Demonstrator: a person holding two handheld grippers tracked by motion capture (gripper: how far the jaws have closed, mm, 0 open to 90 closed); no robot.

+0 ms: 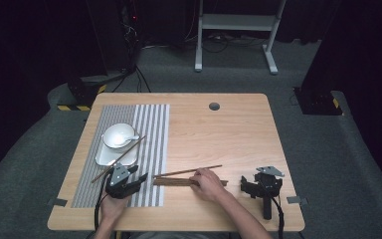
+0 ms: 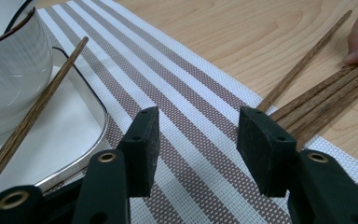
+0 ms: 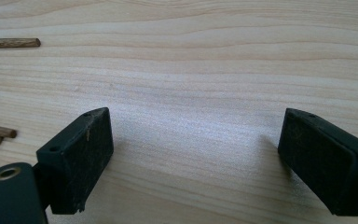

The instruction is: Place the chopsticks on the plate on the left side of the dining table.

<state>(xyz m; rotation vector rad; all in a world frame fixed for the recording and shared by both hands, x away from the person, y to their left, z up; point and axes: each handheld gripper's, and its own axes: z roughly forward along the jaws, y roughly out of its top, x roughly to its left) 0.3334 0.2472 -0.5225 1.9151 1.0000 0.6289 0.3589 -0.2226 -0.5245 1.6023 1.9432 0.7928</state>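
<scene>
Left claw (image 1: 129, 180) gaping, empty, over the striped mat (image 1: 151, 149). Right claw (image 1: 258, 186) parked wide open on the desk (image 1: 229, 129). Bare hand (image 1: 208, 183) on the chopsticks (image 1: 176, 182) — best squared up before pinching.

A white stand (image 1: 238, 30) sits on grey carpet (image 1: 328, 149) beyond the table (image 1: 229, 124); cables (image 1: 129, 74) trail left.

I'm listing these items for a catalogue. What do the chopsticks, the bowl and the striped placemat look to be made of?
Chopsticks: dark brown wood, matte, with visible grain. Bowl: probably glazed ceramic, white and glossy with a thin dark rim; melamine can't be excluded. Placemat: looks like woven vinyl or plastic mesh, its fine weave texture showing in the white and brown stripes.
</scene>
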